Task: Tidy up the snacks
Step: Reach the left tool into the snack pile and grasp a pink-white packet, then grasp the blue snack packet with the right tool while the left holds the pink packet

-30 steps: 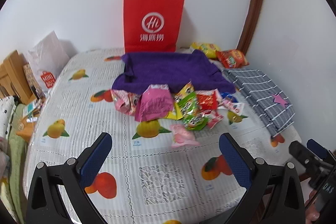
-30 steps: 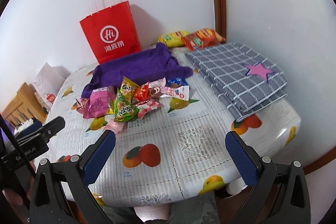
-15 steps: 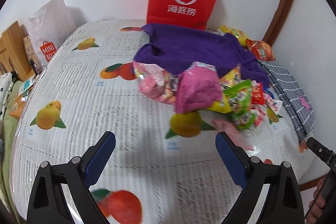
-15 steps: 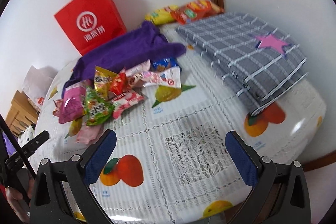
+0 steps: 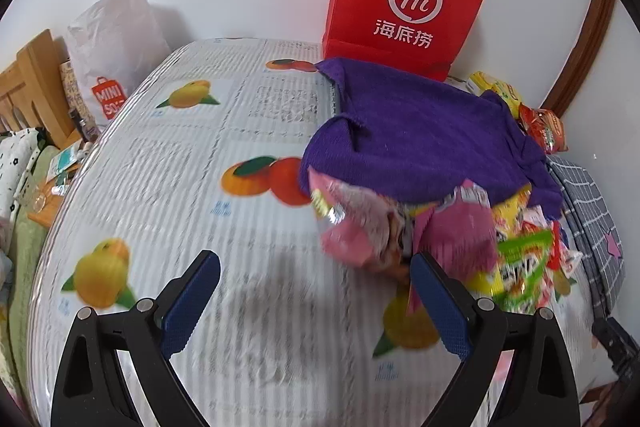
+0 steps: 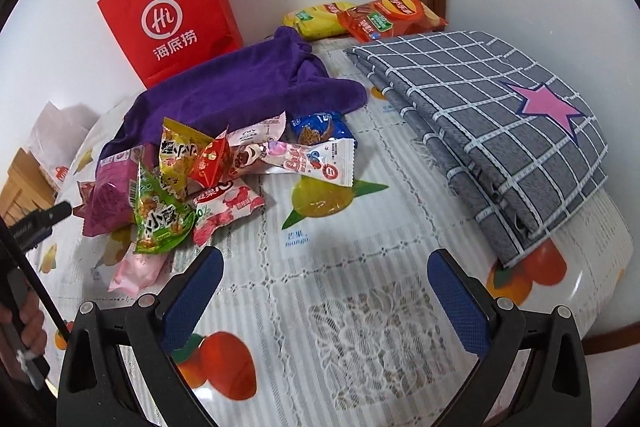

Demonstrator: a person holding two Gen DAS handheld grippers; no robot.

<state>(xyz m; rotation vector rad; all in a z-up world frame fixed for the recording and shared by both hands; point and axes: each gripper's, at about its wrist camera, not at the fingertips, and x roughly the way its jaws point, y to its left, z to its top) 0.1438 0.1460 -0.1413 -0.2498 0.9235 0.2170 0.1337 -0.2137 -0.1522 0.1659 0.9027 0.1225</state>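
A heap of small snack packets (image 6: 208,179) lies on the fruit-print tablecloth (image 6: 360,307), in front of a purple cloth (image 6: 240,87). It holds a green packet (image 6: 160,219), a magenta packet (image 6: 108,199), a blue cookie packet (image 6: 320,127) and others. In the left wrist view the heap (image 5: 440,239) is blurred, just beyond my right finger. My left gripper (image 5: 316,303) is open and empty, low over the cloth. My right gripper (image 6: 324,303) is open and empty, in front of the heap.
A red paper bag (image 6: 172,15) stands at the wall behind the purple cloth. Yellow and orange chip bags (image 6: 360,19) lie at the back. A folded grey checked cloth (image 6: 500,115) fills the right side. A white shopping bag (image 5: 116,47) and wooden furniture (image 5: 32,87) are left.
Both grippers have moved forward and down toward the table. The left one has come close to the left side of the snack heap. Both stay open.
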